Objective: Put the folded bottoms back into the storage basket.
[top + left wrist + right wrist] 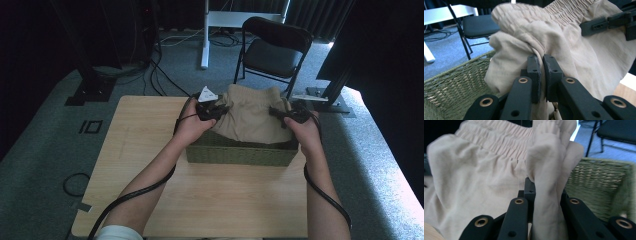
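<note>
The beige elastic-waist shorts (pixel 252 116) hang over the woven green basket (pixel 240 152) on the surface (pixel 225 200); left claw (pixel 542 62) and right claw (pixel 541 186) each clench a waistband fold; thin pinches might slip, dropping cloth outside the basket.

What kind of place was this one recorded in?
Probably a lab or studio set up for recording, not a home. A small wooden table stands alone on grey carpet, with loose cables across the floor, a folding chair behind it, and dark curtains at the back.
</note>
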`<control>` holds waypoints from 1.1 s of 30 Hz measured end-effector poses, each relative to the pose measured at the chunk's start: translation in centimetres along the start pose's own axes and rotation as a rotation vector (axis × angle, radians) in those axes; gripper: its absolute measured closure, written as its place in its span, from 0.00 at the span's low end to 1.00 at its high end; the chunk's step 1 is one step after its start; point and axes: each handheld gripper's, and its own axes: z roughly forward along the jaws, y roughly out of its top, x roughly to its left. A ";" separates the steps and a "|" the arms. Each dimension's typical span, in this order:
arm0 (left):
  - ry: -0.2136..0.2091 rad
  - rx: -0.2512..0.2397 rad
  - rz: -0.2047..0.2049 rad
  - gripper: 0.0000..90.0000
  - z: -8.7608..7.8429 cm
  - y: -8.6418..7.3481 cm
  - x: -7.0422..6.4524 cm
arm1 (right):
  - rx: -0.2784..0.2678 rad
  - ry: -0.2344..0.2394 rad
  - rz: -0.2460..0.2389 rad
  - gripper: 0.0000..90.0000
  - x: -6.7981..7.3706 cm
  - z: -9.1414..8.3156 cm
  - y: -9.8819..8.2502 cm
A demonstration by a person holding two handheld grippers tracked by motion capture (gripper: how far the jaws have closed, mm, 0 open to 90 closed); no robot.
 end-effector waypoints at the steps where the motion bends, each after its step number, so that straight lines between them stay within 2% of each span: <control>1: 0.001 0.003 -0.007 0.97 0.4 -0.2 0.2 | -0.001 -0.006 0.001 0.89 -0.2 0.4 0.0; 5: -0.002 0.022 -0.041 0.98 1.5 -0.7 1.0 | 0.008 0.014 0.071 0.89 -1.0 1.9 -0.3; 6: 0.007 0.047 -0.042 0.98 2.2 -1.1 1.4 | 0.015 0.015 0.072 0.89 -1.1 2.4 -0.5; 9: 0.013 0.063 -0.046 0.98 2.8 -1.4 1.9 | 0.017 0.032 0.100 0.89 -1.6 3.6 -1.0; 11: 0.022 0.081 -0.067 0.98 3.6 -1.8 2.5 | 0.028 0.021 0.098 0.89 -2.0 4.4 -1.3; 12: 0.029 0.088 -0.061 0.98 3.8 -1.9 2.5 | 0.034 0.020 0.110 0.89 -2.2 4.8 -1.5; 17: 0.032 0.110 -0.067 0.99 4.7 -2.3 2.7 | 0.067 -0.008 0.104 0.89 -2.7 6.5 -1.9; 20: 0.031 0.117 -0.094 0.99 5.4 -2.7 3.1 | 0.080 -0.021 0.114 0.89 -3.0 7.2 -2.1; 23: 0.038 0.128 -0.093 0.99 5.8 -2.9 3.2 | 0.096 -0.031 0.115 0.89 -3.1 7.7 -2.3; 24: 0.053 0.144 -0.090 0.99 6.2 -3.2 3.3 | 0.107 -0.040 0.113 0.89 -3.2 8.1 -2.5; 28: 0.067 0.176 -0.110 0.99 7.1 -4.0 3.5 | 0.135 -0.054 0.129 0.89 -3.5 9.2 -3.0; 33: 0.068 0.202 -0.112 0.99 7.8 -4.7 3.6 | 0.174 -0.080 0.130 0.89 -3.7 10.3 -3.6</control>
